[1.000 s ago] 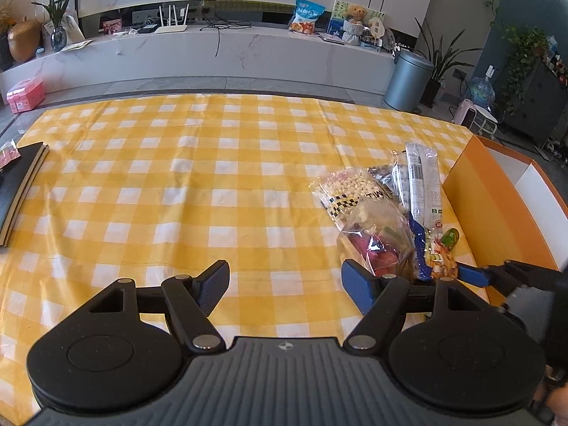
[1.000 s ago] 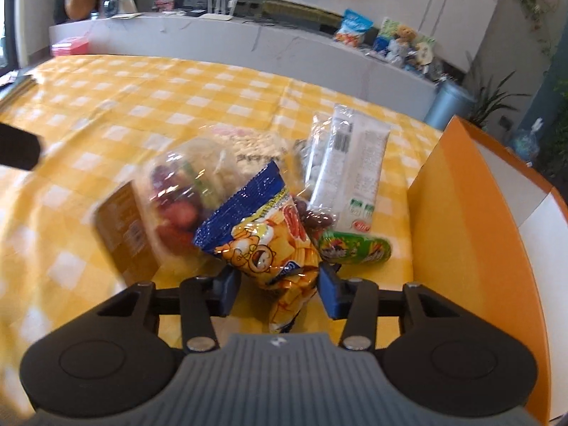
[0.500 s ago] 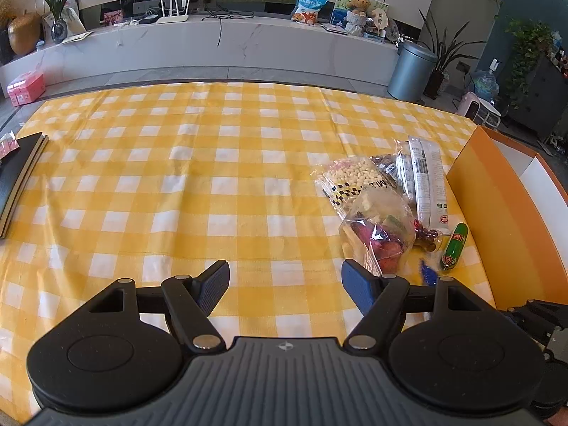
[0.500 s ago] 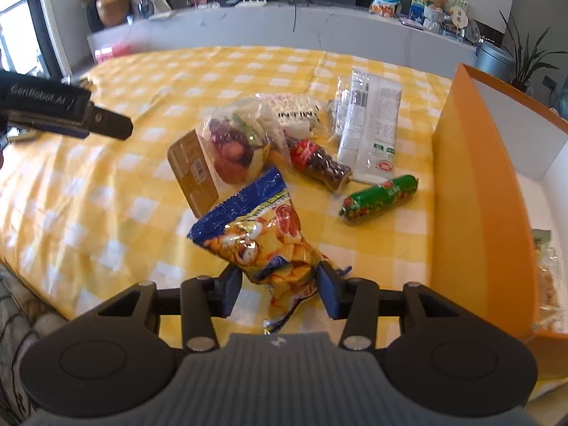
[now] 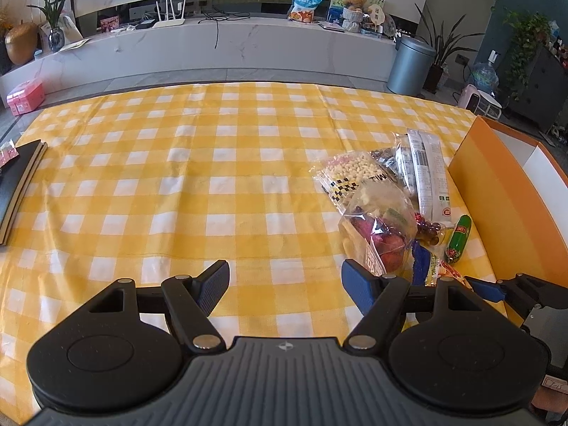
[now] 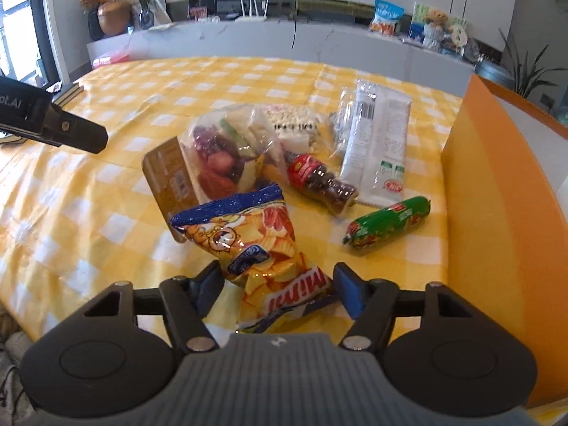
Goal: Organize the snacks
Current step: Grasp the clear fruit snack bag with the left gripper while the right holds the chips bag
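My right gripper (image 6: 278, 284) is shut on an orange and blue chip bag (image 6: 254, 245) and holds it above the yellow checked tablecloth (image 6: 106, 177), just left of the orange box (image 6: 497, 195). On the cloth ahead lie a clear bag of dried fruit (image 6: 220, 152), a white long packet (image 6: 376, 142), a green sausage (image 6: 388, 222) and a red-brown sweets pack (image 6: 319, 183). My left gripper (image 5: 284, 284) is open and empty over bare cloth, left of the snack pile (image 5: 383, 206). The chip bag (image 5: 431, 268) and the right gripper's finger (image 5: 486, 289) show at its right.
The orange box (image 5: 497, 206) with a white inside stands at the table's right edge. A dark notebook (image 5: 17, 188) lies at the far left. A white counter with clutter (image 5: 213, 42) and a grey bin (image 5: 408, 64) stand beyond the table.
My right gripper has lifted the chip bag off the snack pile, drawn back, then come lower and nearer again. The left gripper stays open and has barely moved.
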`<state>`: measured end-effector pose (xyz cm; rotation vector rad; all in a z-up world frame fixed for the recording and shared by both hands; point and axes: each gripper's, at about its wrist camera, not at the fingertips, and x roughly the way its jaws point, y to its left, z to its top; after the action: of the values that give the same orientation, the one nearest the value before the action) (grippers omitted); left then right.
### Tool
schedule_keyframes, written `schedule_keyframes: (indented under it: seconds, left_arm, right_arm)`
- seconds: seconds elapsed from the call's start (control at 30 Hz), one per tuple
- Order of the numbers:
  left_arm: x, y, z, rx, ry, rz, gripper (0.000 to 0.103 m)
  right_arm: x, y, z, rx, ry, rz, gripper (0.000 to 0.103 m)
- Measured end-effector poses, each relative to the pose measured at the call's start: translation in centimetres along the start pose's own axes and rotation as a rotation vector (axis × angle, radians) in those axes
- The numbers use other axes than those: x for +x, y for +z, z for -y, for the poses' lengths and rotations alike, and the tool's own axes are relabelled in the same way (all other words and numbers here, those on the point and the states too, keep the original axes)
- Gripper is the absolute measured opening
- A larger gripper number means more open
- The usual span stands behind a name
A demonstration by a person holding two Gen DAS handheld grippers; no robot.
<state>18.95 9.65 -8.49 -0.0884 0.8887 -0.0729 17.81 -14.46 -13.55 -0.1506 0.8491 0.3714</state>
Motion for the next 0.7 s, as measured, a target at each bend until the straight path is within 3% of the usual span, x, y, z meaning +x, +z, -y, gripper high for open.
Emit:
schedule_keyframes:
  seconds: [0.17, 0.3, 0.5, 0.7]
  left_arm:
    - [0.0, -0.2, -0.2, -0.046, -0.086, 0.023, 0.085]
    - [-0.6, -0.2, 1.2, 0.019, -0.110, 0.077, 0.085]
    - [-0.1, 0.0, 3.9, 0.134, -0.134, 0.095, 0.085]
    - [2.3, 1.0, 5.9, 0.191, -0.115, 0.042, 0.088]
  right_arm:
    - [-0.2, -0.7, 0.4, 0.030, -0.012, 0.042, 0.063]
    - [-0.6, -1.3, -0.1, 0.001, -0.065, 0.044, 0.063]
    - [-0.7, -1.4, 0.9, 0.079, -0.053, 0.062, 0.063]
    - [-0.7, -1.5, 1.2, 0.094, -0.037, 0.066, 0.064]
